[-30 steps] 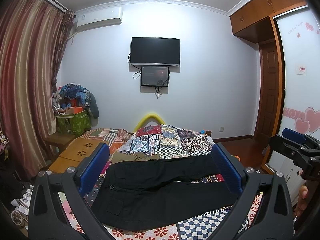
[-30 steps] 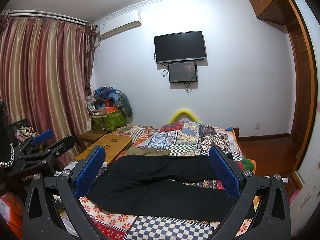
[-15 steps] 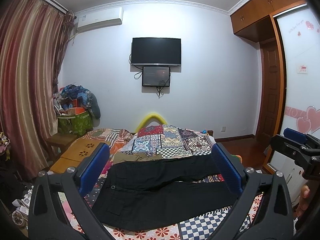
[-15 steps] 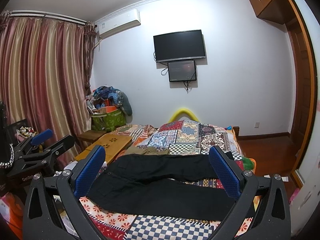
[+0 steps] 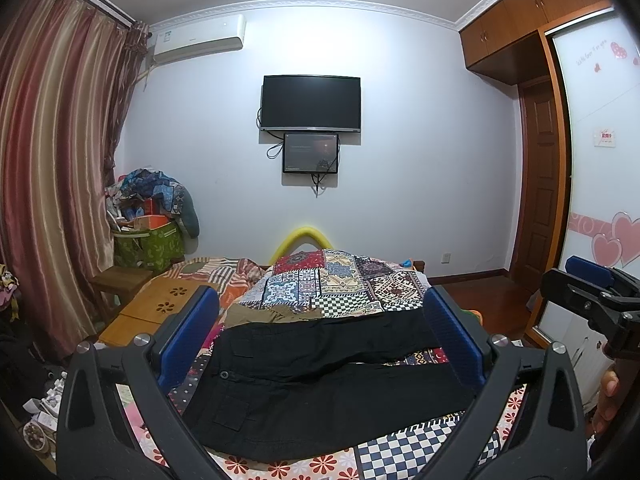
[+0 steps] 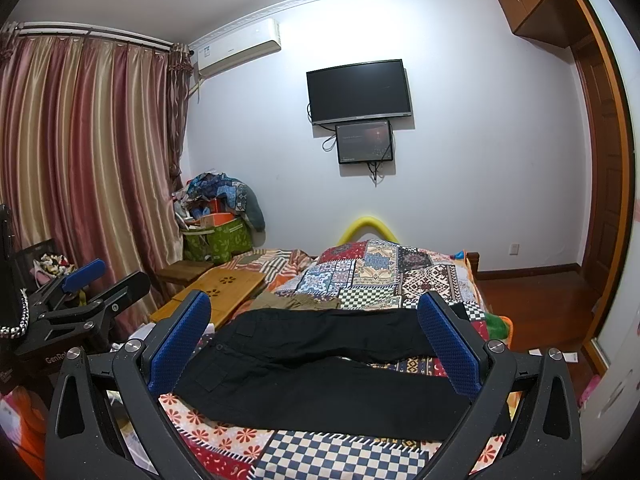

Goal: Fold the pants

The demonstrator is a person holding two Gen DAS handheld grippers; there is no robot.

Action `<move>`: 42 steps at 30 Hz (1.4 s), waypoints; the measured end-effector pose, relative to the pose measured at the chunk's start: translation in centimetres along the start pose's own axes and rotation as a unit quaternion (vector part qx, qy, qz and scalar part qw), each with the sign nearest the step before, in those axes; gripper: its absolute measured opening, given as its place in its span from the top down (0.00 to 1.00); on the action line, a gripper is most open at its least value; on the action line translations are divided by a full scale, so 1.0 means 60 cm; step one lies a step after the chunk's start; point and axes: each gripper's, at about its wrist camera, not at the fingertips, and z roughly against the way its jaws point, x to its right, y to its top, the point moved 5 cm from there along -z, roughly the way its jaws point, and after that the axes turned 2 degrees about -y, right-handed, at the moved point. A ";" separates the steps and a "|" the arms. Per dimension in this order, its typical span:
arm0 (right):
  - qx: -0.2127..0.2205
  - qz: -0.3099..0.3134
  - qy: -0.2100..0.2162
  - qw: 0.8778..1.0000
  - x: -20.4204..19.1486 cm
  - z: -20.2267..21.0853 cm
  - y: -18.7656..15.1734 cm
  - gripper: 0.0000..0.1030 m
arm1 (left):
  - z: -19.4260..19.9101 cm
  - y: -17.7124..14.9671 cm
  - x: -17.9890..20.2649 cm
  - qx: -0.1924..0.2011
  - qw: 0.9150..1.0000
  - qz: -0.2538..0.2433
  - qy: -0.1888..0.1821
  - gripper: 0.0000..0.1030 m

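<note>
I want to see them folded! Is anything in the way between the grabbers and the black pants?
Nothing visible blocks them. The black pants lie spread flat on the bed, with both the left gripper and right gripper open above them.

The left gripper [image 5: 320, 340] is held level, its two blue-padded fingers [image 5: 188, 340] spread wide apart with nothing between them. The right gripper [image 6: 316, 344] sits in the same pose, fingers [image 6: 450, 350] splayed fully and empty. Each gripper also shows at the edge of the other's view: the right one at the far right of the left wrist view, where fingertips of the person's right hand [image 5: 606, 396] wrap its handle.
</note>
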 end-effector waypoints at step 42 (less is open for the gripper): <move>-0.066 -0.008 -0.066 0.996 0.091 -0.128 -0.042 0.00 | -0.195 -0.033 -0.049 -0.058 0.998 0.016 0.005 0.00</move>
